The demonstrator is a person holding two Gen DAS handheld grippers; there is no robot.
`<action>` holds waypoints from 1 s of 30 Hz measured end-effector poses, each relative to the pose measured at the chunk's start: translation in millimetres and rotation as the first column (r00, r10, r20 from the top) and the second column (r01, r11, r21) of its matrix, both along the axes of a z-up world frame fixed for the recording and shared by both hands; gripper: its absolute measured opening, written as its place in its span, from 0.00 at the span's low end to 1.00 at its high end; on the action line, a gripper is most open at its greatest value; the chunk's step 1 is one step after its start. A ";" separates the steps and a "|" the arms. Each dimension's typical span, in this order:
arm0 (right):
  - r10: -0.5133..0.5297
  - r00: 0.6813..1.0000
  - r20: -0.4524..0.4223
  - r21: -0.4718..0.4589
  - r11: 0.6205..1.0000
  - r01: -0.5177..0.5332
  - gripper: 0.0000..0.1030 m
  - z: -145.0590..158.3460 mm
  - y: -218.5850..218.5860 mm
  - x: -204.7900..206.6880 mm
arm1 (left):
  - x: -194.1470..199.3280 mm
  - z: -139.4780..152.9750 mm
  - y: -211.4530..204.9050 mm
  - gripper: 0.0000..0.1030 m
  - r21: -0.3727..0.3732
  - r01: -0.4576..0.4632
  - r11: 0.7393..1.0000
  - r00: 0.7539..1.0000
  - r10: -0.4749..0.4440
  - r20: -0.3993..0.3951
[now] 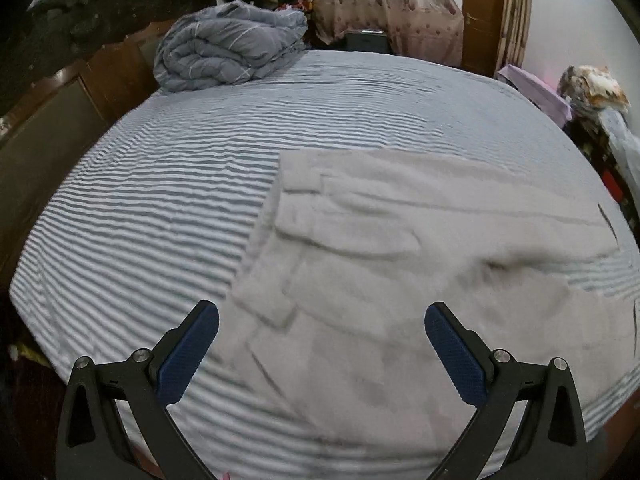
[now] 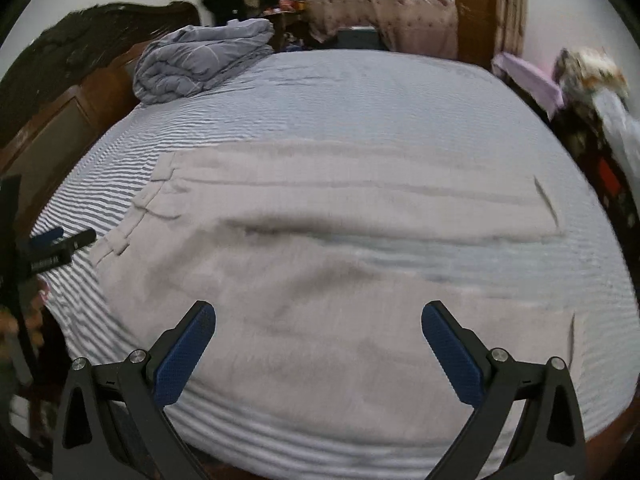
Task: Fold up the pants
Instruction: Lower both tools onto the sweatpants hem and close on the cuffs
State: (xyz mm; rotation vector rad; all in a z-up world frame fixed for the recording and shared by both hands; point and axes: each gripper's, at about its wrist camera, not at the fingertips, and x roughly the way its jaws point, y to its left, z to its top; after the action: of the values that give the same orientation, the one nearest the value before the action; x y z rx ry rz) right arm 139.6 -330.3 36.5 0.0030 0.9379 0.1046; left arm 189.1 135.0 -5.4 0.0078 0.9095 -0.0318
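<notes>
Light grey pants [image 1: 380,248] lie spread flat on a blue-and-white striped bed [image 1: 168,184], waistband to the left, both legs running right. My left gripper [image 1: 322,320] is open and empty, hovering above the waist end near the front edge. In the right wrist view the pants [image 2: 320,216] fill the middle of the bed [image 2: 360,92]. My right gripper [image 2: 319,318] is open and empty above the near leg. The left gripper [image 2: 64,242] shows at the far left of that view, beside the waistband.
A folded grey-blue duvet [image 1: 228,48] sits at the bed's far left corner by the dark wooden headboard [image 1: 80,36]. Curtains [image 1: 380,4] and a door [image 1: 482,16] stand behind. Clutter with a purple cloth [image 1: 536,88] lines the right side.
</notes>
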 end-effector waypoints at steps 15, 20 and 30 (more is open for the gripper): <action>0.035 0.998 -0.060 0.029 0.999 -0.034 0.99 -30.7 -2.0 157.0 | 191.9 -55.3 68.8 0.99 -0.164 -0.002 0.986 0.993 -0.018 -0.119; 0.054 0.997 -0.059 0.020 0.998 -0.053 0.99 -42.5 -0.1 182.9 | 231.4 -71.6 69.2 0.99 -0.187 0.059 0.981 0.988 -0.085 -0.131; 0.078 0.992 -0.095 0.013 0.997 -0.077 0.99 -88.1 10.1 215.6 | 263.1 -110.2 62.9 0.69 -0.272 0.123 0.954 0.968 -0.175 -0.178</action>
State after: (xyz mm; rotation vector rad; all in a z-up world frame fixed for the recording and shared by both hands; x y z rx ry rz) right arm 355.2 -320.2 -51.5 -0.0205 1.0336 0.1822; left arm 452.3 197.8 -115.6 -0.1732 1.0996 -0.2983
